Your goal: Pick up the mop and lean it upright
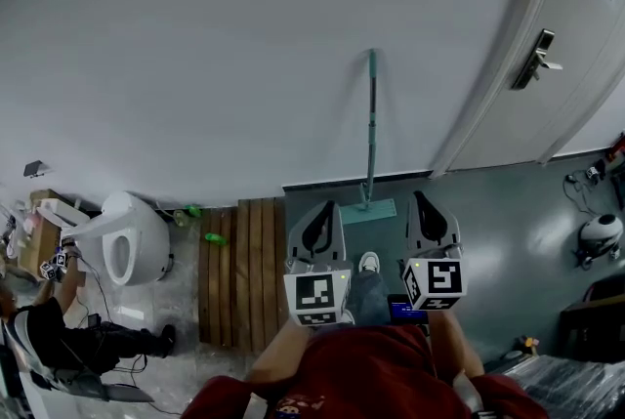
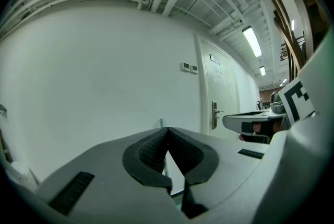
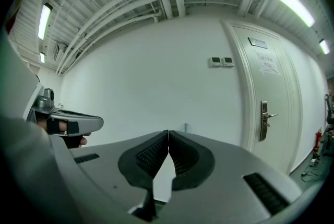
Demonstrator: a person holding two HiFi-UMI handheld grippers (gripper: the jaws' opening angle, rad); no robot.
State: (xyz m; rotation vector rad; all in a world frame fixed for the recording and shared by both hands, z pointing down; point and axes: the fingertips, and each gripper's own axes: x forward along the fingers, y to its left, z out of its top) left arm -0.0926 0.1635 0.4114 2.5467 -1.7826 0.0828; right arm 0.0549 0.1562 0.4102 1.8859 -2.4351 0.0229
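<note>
the mop [image 1: 371,129] stands upright against the white wall [image 1: 215,46]. its teal handle [image 1: 372,95] runs straight up the wall, and its flat head [image 1: 369,210] rests on the grey floor [image 1: 508,231] at the wall's foot. nothing grips it.

in the head view the two grippers sit side by side below it, so the mop lies at 12 o'clock from the gap between them. the left gripper [image 1: 329,206] is at 7 o'clock of the mop head and the right gripper [image 1: 419,197] at 4 o'clock, both apart from it. each gripper's own view shows its jaws pressed together at the tips with nothing between them (only wall shows through the slit lower down). in the right gripper view the top of the teal handle peeks just above the closed jaws, at about 1 o'clock of their tips.

a white door [image 1: 576,36] with a metal lever handle [image 1: 535,59] stands at 2 o'clock of the mop. a wooden slat platform [image 1: 244,271] lies at 8 o'clock of the mop head, and a white toilet [image 1: 127,236] sits beyond it at 9 o'clock. a person in dark clothes [image 1: 59,329] is at the lower left edge.
</note>
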